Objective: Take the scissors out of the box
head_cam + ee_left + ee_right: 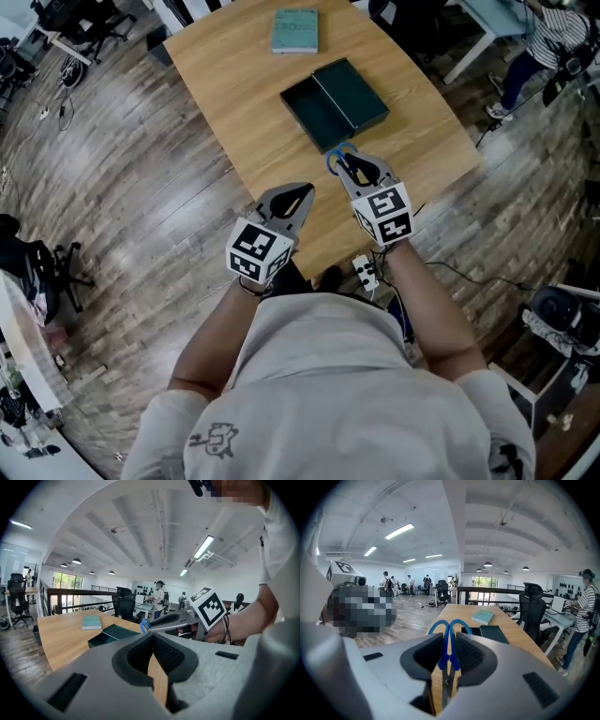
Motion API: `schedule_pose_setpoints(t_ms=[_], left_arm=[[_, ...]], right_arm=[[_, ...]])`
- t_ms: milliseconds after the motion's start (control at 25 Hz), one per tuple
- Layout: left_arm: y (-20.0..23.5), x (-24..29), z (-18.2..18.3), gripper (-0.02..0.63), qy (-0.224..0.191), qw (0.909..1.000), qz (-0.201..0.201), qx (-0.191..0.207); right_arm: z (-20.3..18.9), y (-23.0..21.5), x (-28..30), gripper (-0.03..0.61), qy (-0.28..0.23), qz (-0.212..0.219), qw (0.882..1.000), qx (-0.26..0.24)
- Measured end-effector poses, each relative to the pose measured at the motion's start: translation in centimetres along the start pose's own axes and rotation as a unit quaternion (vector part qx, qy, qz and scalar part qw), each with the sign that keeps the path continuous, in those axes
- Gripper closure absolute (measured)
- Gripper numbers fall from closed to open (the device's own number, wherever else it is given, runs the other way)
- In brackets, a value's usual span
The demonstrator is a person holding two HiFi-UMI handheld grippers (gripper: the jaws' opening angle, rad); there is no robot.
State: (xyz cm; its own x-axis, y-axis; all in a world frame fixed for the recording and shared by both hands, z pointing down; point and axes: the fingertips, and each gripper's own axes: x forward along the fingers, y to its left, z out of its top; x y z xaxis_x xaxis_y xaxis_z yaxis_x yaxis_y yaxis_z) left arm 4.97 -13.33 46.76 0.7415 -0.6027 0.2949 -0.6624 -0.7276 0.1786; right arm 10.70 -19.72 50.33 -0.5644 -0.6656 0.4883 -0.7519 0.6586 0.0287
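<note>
Right now your right gripper (352, 167) is pinching the scissors (449, 648) over the table (234, 103). Their long axis is running along the jaws, with the blue loops pointing ahead toward the open box (317, 114). The blades are hiding between the pads. Your left gripper (296, 199) is hovering alongside, pressed together and empty. A book (295, 30) is lying beyond the box.
</note>
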Motion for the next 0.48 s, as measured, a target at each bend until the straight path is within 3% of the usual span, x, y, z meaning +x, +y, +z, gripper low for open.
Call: schedule_pose_setpoints(t_ms=[240, 480], left_arm=[[-3.2, -1.3, 0.3, 0.609, -0.014, 0.9999, 0.006, 0.001], [-5.8, -2.5, 0.4, 0.609, -0.022, 0.9996, 0.019, -0.001]], right_arm=[[-1.0, 0.3, -4.2, 0.486, -0.017, 0.002, 1.0, 0.009], [-1.6, 1.5, -7.7, 0.486, -0.033, 0.011, 0.999, -0.012]])
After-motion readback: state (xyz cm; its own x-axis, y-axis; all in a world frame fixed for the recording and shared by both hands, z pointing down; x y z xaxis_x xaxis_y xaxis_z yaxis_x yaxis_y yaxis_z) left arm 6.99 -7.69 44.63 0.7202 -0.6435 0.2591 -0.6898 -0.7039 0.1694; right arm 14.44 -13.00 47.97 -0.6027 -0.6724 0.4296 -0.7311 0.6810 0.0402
